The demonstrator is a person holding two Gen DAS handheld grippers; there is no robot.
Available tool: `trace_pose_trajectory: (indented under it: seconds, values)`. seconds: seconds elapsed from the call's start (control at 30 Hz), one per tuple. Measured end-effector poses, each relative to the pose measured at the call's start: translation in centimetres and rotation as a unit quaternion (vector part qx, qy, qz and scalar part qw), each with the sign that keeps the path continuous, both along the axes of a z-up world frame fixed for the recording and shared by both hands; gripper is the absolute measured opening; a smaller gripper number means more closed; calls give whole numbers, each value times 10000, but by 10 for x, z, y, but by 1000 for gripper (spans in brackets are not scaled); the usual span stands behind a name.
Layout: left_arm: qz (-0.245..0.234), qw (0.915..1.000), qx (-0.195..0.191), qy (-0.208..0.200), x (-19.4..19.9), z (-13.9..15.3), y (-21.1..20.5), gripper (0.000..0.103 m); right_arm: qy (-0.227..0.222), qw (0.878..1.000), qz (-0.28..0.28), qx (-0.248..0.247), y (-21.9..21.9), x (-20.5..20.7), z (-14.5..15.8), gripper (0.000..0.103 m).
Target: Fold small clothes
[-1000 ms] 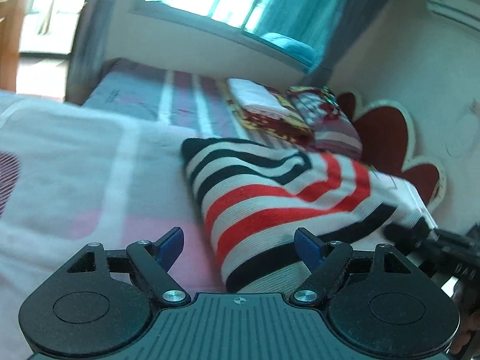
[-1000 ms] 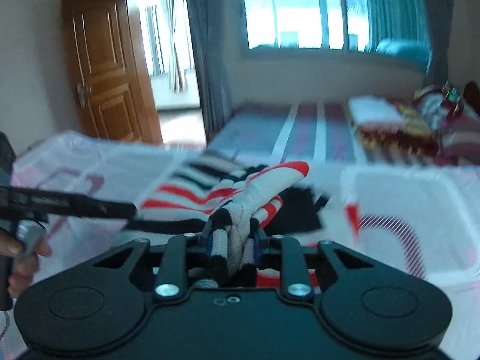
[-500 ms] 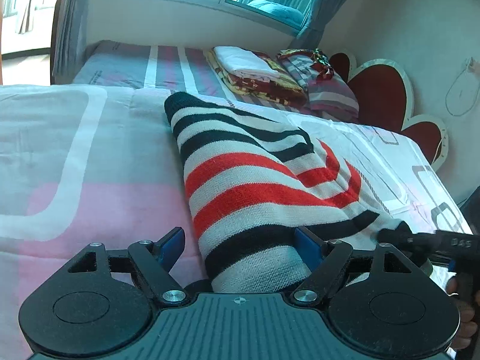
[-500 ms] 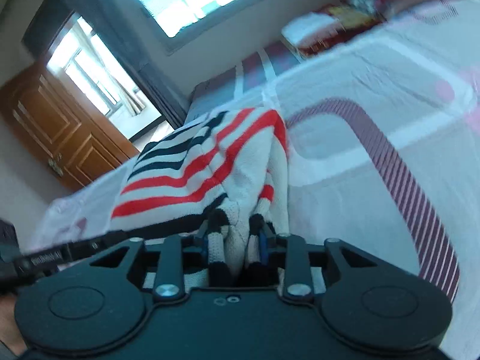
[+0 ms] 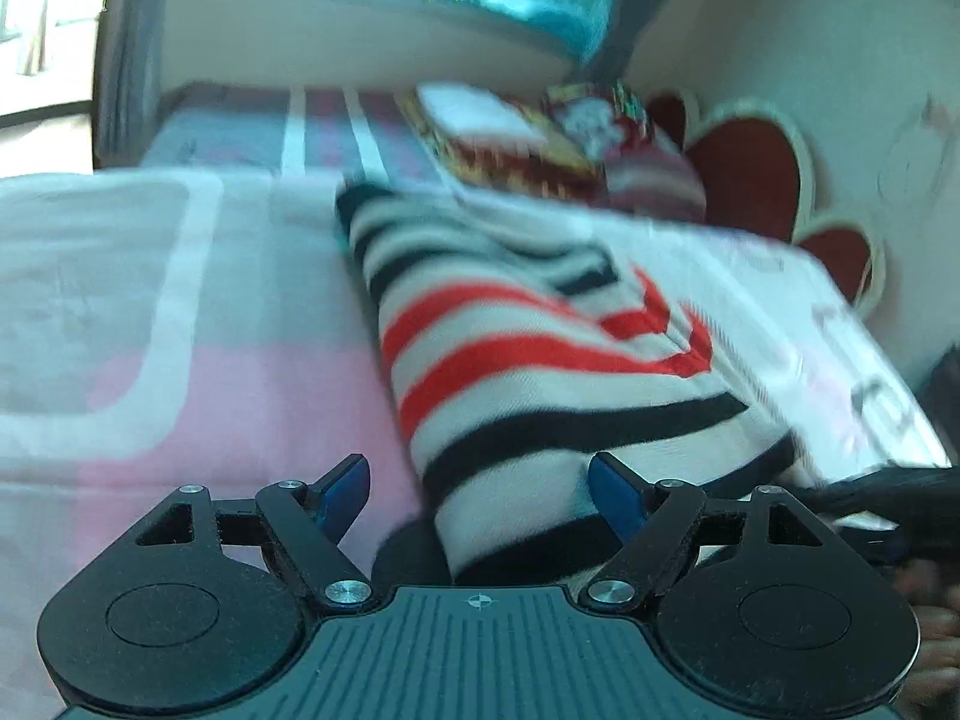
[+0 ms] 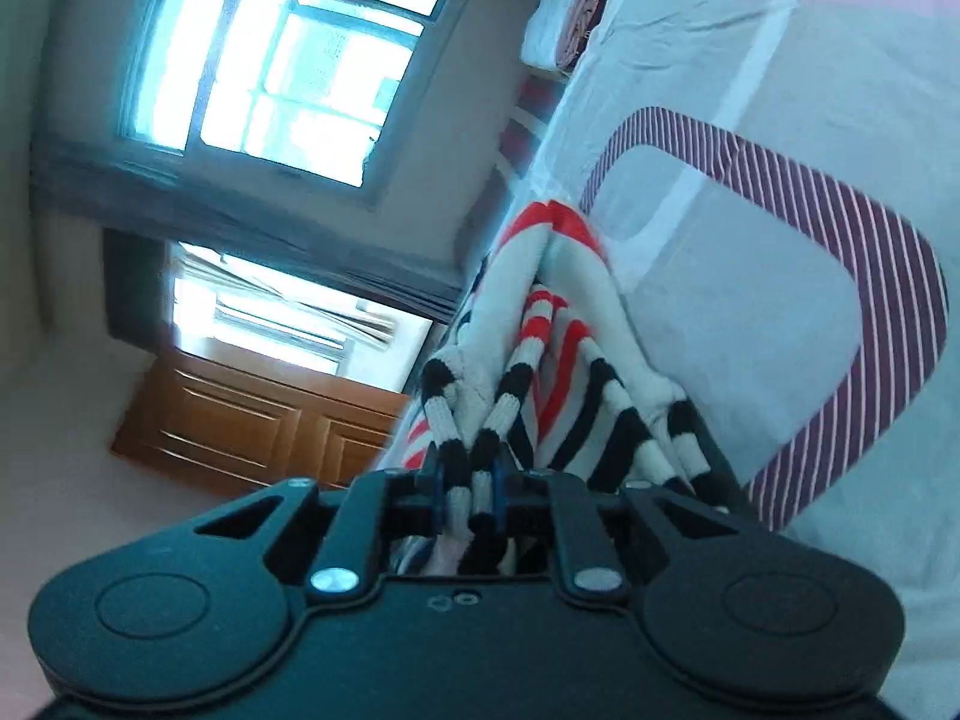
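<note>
Striped sweater (image 5: pixel 540 384): knitted, white with red and black stripes, folded into a long band on the bed; in the left wrist view it runs from the centre of the frame down to the lower middle.
Sweater in right wrist view (image 6: pixel 558 324): bunched layers rise from the lower centre toward mid-frame, hem ribbing crowded at the finger tips.
Right hand-held gripper (image 6: pixel 468 489): fingers closed tight on the gathered hem edges; camera rolled, so the room appears tilted.
Left hand-held gripper (image 5: pixel 479 489): jaws spread wide, blue pads on either side of the sweater's near end, not pinching it.
Bed sheet (image 5: pixel 180 324): white and pink with broad rounded outlines, filling the left half of the frame under the sweater.
Headboard (image 5: pixel 756 162): red petal shapes with cream borders, upper right.
Folded blankets (image 5: pixel 540 138): stacked beyond the sweater, upper centre, blurred.
Window (image 6: pixel 282 48): bright, upper left.
Wooden door (image 6: pixel 252 420): brown, left of centre, lower down.
</note>
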State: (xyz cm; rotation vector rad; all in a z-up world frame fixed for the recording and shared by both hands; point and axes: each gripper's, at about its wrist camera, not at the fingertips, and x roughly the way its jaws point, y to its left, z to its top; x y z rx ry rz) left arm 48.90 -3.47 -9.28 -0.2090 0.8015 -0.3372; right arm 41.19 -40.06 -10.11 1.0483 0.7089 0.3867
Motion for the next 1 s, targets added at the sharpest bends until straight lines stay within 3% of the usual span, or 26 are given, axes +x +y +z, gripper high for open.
trace_pose_trajectory:
  seconds: [0.07, 0.13, 0.17, 0.23, 0.27, 0.37, 0.47, 0.5, 0.53, 0.57, 0.63, 0.7, 0.83, 0.9, 0.93, 1.0]
  values:
    - [41, 9999, 59, -72, -3, 1, -1, 84, 791, 9955, -104, -518, -2, 7, -29, 11]
    - [68, 9996, 92, -242, -11, 9, 0, 84, 640, 9971, -96, -401, -8, 4, -33, 16]
    - [106, 9992, 130, -349, -15, 14, 1, 84, 510, 9961, -100, -712, -5, 2, -23, 25]
    - [106, 9980, 150, -612, -23, 23, 3, 84, 227, 9911, -189, -1298, 2, -5, 0, 31]
    - [164, 9973, 165, -696, -25, 27, 2, 84, -49, 9828, -302, -1823, 7, -10, 17, 31]
    - [259, 9976, 78, -637, -19, 27, 1, 84, -783, 9510, -173, -2986, 32, -7, 55, 23]
    - [217, 9987, 318, -341, -15, 7, -6, 84, -1339, 8996, 409, -4137, 76, 4, 68, 14]
    - [177, 9993, 152, -275, -16, 1, -4, 85, -1336, 8809, 626, -4497, 88, 9, 62, 10]
    - [204, 9996, 41, -180, -16, 0, -1, 84, -1030, 8604, 771, -4931, 95, 19, 47, 3]
    - [234, 9994, 83, -222, -17, 4, -1, 85, -617, 8497, 757, -5181, 93, 29, 30, 5]
    - [312, 9976, 263, -551, -16, 19, -3, 84, -454, 8638, 682, -4971, 86, 37, 33, 14]
    - [371, 9964, 224, -724, -5, 30, -3, 84, -605, 8650, 576, -4947, 88, 38, 51, 14]
    - [641, 9963, 244, -516, 27, 27, 2, 84, -1047, 8755, 342, -4706, 89, 56, 66, 17]
    - [611, 9969, 466, -169, 40, 7, 1, 84, -1081, 8699, 479, -4789, 95, 73, 60, 17]
    - [545, 9968, 549, -191, 41, -2, 0, 87, -1036, 8645, 584, -4884, 99, 79, 53, 14]
    - [678, 9964, 459, -214, 38, -10, -1, 90, -480, 8504, 896, -5163, 98, 100, 24, 14]
